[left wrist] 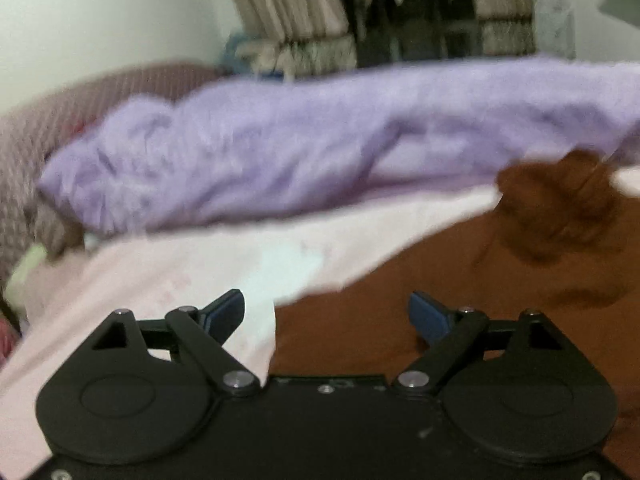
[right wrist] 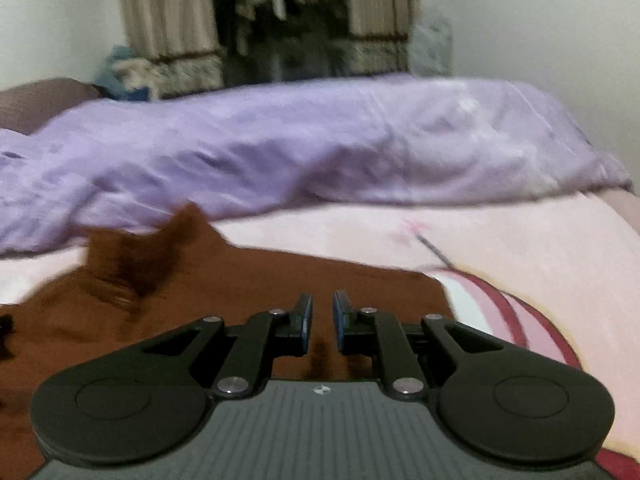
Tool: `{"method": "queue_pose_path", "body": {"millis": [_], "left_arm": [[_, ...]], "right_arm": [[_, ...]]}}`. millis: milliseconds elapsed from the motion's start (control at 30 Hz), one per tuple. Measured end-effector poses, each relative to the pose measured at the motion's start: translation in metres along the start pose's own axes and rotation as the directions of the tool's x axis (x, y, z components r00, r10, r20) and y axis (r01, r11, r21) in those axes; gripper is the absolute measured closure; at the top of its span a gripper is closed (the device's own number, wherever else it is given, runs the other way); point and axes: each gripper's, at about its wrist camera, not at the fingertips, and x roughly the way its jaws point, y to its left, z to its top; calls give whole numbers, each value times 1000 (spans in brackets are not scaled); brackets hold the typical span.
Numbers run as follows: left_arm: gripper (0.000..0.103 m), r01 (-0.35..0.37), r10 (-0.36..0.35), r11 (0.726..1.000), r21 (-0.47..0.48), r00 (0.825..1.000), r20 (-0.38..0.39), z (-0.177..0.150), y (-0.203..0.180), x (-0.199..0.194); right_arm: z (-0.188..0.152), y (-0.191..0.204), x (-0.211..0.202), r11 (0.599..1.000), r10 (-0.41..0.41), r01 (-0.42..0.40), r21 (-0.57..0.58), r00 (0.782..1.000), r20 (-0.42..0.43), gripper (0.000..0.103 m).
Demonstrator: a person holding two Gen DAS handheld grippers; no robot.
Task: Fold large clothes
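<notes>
Now | left gripper (left wrist: 326,314) spread wide | right gripper (right wrist: 322,316) narrow gap | brown garment (right wrist: 256,280) beneath

We see a lilac duvet (right wrist: 320,148) bunched in a long heap across the far side of a pale pink sheet (right wrist: 520,248). Beyond it hang beige curtains (right wrist: 168,20) (both blurred) on either side of a dark opening, against a white wall (right wrist: 540,20).

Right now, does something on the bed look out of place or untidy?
Yes. One end of the brown fabric garment is bunched into a raised lump rather than lying flat. The lilac duvet behind it lies rumpled. Nothing looks spilled or damaged.
</notes>
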Motion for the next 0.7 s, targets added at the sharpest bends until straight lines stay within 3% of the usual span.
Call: {"method": "queue_pose_path", "body": {"millis": [67,167,267,300,367,433,467,567,600,633,667,700], "left_arm": [[12,91,-92,996,13,992,91,5,-2,-39],[12,193,-194,981,25,972,133,1,-9,-86],[11,371,-371,928,-11,928,18,-18,-22,-92],[11,384,-384,923,-8,923,-19,-25,-30,-87],[9,328,-323,943,56,942,-94,-43,-50,-70],[8,283,-273,952,114,957,-97,-56,-54,-61],[8,285,-275,952,112,957,-93,-56,-49,-62],[8,200,-189,972,125,977,-96,-55,-25,-69],[8,159,-147,978,136,985,-91,-58,-15,-70],[8,147,-133,980,137,986,-102,-63,-3,-68],[8,187,-172,976,109,977,-129,-69,14,-65],[7,234,-225,971,49,964,-144,-75,29,-63]], "right_arm": [[0,11,-14,999,52,-52,9,999,11,85],[-7,26,-38,993,120,-120,-3,993,7,79],[-21,37,-58,983,181,-181,21,983,-19,77],[-27,39,-60,978,207,-206,27,978,-24,77],[-41,39,-56,982,190,-189,32,981,-35,76],[-54,29,-43,992,116,-111,62,990,-80,90],[-59,15,-36,990,116,-106,96,988,-104,103],[-60,-39,-40,953,179,-149,264,980,-92,103],[-56,-53,-47,961,120,-92,261,988,-94,103],[-55,-60,-51,973,44,-20,228,994,-96,96],[-53,-68,-54,982,-68,85,167,992,-106,83],[-54,-78,-53,978,-165,177,106,979,-119,79]]}}
